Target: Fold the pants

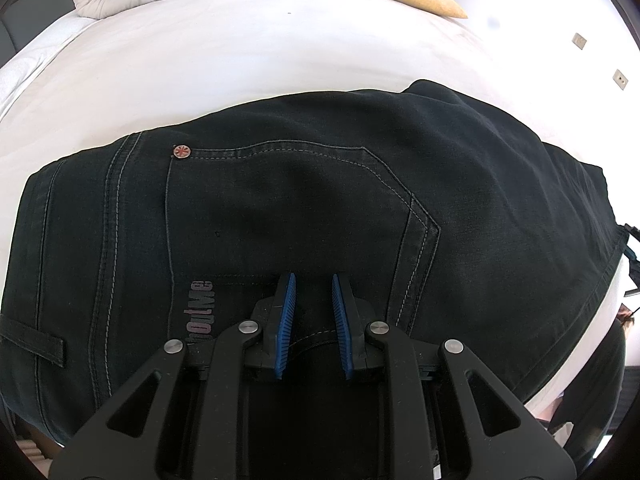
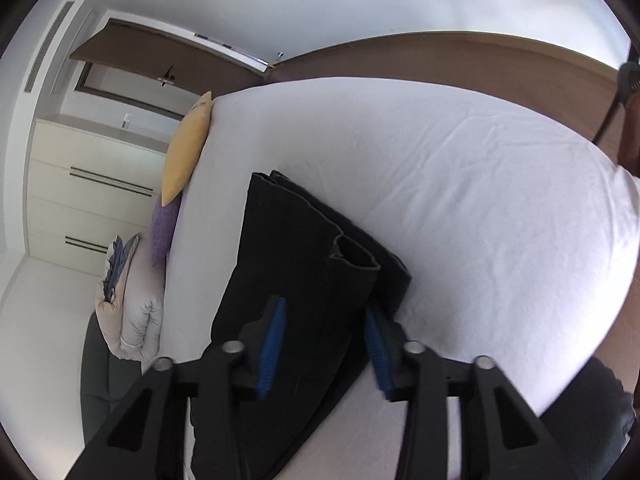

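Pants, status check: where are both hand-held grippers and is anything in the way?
Left hand-held gripper narrowly parted, on pants at back pocket. Right hand-held gripper open, astride folded leg end. Pants folded on white bed. Nothing obstructing.

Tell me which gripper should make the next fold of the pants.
Probably the right gripper: its open jaws straddle the leg end of the pants, ready to lift. The left gripper sits at the back pocket, anchoring.

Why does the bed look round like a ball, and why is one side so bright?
Left wrist view: the fisheye lens bends the bed into a dome; its right side is washed out by glare. Right wrist view: same bulge, the pants stay sharp, and the right tool arms look slightly smeared.
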{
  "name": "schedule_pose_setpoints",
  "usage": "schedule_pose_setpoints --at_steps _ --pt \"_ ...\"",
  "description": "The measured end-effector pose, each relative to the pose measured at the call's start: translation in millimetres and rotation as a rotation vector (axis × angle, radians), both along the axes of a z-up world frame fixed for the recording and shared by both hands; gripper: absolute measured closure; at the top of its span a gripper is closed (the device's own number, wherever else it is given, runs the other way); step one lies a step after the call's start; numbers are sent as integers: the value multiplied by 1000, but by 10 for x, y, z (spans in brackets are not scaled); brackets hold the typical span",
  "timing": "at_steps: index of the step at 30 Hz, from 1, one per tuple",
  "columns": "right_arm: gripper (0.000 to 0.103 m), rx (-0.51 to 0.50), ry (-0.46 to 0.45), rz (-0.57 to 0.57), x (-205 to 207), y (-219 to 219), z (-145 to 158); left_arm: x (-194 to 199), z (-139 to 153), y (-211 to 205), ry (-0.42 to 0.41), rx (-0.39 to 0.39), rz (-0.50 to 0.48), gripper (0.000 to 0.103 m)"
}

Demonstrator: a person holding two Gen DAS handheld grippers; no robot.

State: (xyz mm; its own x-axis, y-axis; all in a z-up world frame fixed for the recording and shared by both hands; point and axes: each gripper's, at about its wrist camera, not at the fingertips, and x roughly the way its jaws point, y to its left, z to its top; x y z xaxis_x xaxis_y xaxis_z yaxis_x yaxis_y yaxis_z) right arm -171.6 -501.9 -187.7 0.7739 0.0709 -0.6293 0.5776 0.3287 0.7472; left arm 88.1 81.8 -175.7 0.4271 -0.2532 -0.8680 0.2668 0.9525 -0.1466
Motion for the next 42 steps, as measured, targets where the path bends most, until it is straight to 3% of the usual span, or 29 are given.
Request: schedule_pose_setpoints --at_steps 2,4,17,26,29,32,34,36,38,40,42 --pt "93 -8 15 2 40 -15 -56 2 -1 4 0 0 -1 84" --pt "98 -25 19 2 53 -27 -96 3 -1 5 0 -1 1 84" --pt "101 -111 23 -15 -1 -27 -98 -85 49 51 -9 -22 5 84" --pt "103 -87 -3 -7 -38 -56 -139 -122 41 133 -34 -48 -6 84" --pt "99 -29 -38 -12 -163 -92 -127 -222 50 183 -53 -49 -2 84" --pt "89 -122 18 -57 -315 -25 127 -313 65 211 -76 -58 15 84" --pt "59 -274 71 -78 -342 146 431 -334 68 206 -82 -67 26 84" --pt "59 -314 24 5 -203 398 655 -338 58 199 -85 -67 29 84" --pt "60 -283 -31 212 152 796 753 -350 57 183 -88 -57 28 84" --pt "74 -237 -88 377 440 1207 760 -371 64 169 -90 -47 29 84" --pt "79 -206 -106 525 727 1661 679 -408 59 146 -96 -37 21 84"
